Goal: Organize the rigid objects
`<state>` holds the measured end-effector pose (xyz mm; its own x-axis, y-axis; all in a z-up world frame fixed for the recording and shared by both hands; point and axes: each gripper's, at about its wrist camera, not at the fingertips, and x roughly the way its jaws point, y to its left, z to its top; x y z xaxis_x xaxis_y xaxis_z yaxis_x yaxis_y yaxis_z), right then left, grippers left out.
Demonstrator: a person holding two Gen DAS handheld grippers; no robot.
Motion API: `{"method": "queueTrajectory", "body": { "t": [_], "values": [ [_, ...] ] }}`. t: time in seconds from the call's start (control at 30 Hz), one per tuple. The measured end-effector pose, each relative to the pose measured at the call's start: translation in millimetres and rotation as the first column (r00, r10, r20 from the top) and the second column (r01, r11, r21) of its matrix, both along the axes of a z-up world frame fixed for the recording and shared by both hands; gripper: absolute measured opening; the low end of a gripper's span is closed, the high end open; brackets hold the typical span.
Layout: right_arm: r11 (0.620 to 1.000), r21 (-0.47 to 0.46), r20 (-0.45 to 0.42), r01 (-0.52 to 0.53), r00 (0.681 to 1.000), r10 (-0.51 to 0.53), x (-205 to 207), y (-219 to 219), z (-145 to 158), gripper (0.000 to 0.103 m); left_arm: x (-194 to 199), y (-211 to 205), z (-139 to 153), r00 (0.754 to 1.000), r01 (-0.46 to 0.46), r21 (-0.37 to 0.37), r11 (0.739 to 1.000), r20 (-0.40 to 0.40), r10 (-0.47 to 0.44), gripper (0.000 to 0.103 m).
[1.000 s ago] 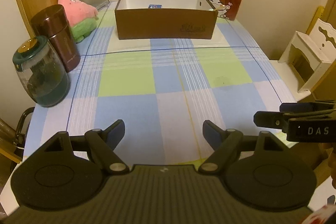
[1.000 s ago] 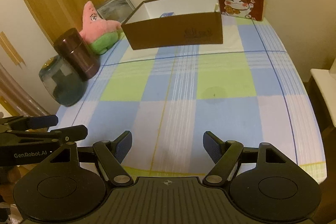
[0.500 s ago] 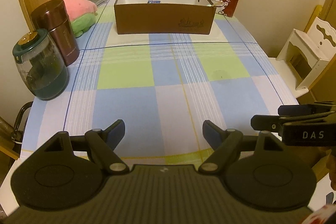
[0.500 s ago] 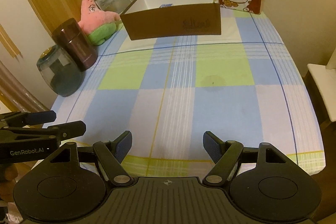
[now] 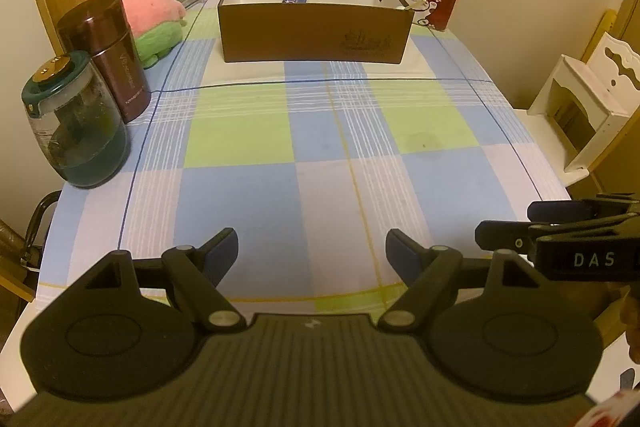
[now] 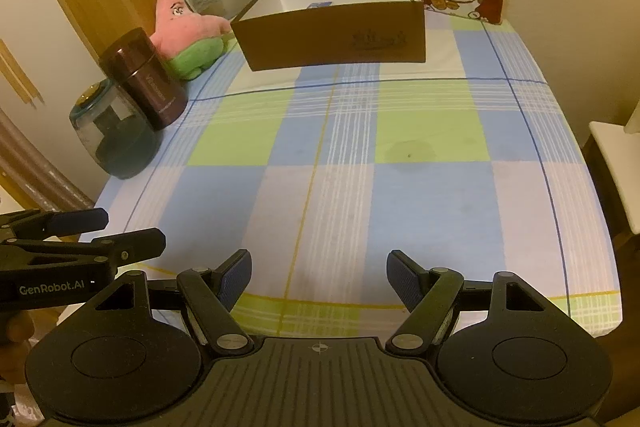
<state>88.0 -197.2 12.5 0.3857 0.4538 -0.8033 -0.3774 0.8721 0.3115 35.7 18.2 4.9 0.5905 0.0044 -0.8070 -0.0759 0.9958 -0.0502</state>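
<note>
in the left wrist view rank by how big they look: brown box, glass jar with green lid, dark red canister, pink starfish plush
1. brown box, clearly largest though farthest back.
2. glass jar, but it is nearest the camera, which flatters it.
3-4. dark red canister and pink starfish plush look alike; no ranking.

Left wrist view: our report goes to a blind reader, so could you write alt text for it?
An open, empty left claw hangs over the near edge of a checked tablecloth. A brown box stands at the far end; a glass jar, a dark canister and a pink plush line the left side.
</note>
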Motion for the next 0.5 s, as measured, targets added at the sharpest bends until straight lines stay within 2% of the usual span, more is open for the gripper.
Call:
{"method": "queueTrajectory", "body": {
  "t": [0.5],
  "values": [
    [1.000, 0.001, -0.003, -0.002, 1.000, 0.002, 1.9, 3.4, -0.8, 0.074, 2.9, 0.7, -0.7, 1.000, -0.003, -0.004, 1.000, 0.000, 0.003, 0.080]
  ]
}}
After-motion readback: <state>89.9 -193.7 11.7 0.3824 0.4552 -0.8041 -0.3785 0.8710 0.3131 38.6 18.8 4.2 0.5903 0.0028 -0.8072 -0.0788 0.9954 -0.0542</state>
